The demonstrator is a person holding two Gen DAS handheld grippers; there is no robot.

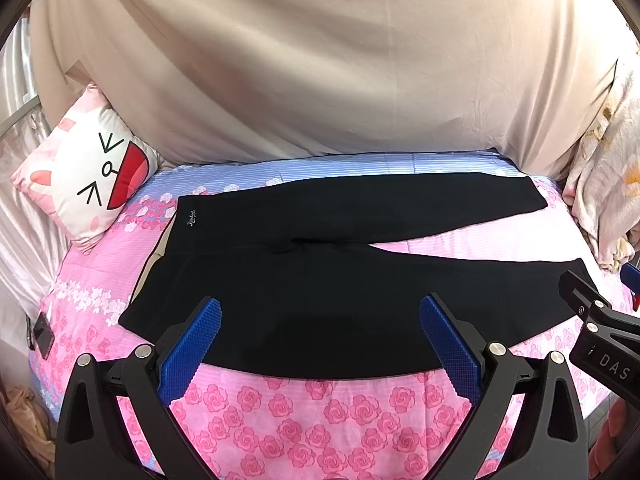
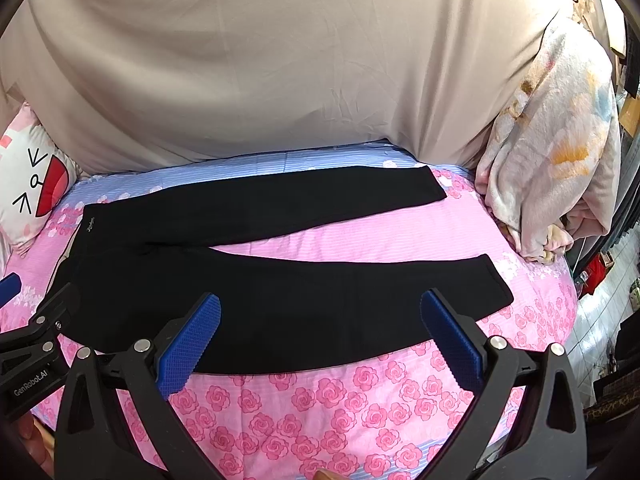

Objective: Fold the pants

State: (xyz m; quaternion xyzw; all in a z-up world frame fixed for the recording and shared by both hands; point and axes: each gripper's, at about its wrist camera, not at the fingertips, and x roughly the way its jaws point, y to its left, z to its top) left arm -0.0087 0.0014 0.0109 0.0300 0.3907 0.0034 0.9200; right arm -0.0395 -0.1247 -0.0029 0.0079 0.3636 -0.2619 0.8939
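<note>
Black pants [image 1: 320,288] lie flat on the bed, waistband to the left, both legs spread to the right with a pink gap between them. They also show in the right wrist view [image 2: 256,300]. My left gripper [image 1: 320,312] is open and empty, hovering over the near leg by the near edge. My right gripper [image 2: 320,308] is open and empty, over the near leg further right. Each gripper shows at the other view's edge: the right one [image 1: 600,320] and the left one [image 2: 36,328].
The bed has a pink rose and blue striped sheet [image 1: 304,416]. A cat-face pillow [image 1: 88,180] sits at the back left. A bundled floral blanket [image 2: 556,152] stands at the right. A beige cloth [image 1: 320,60] hangs behind. A dark phone [image 1: 42,336] lies at the left edge.
</note>
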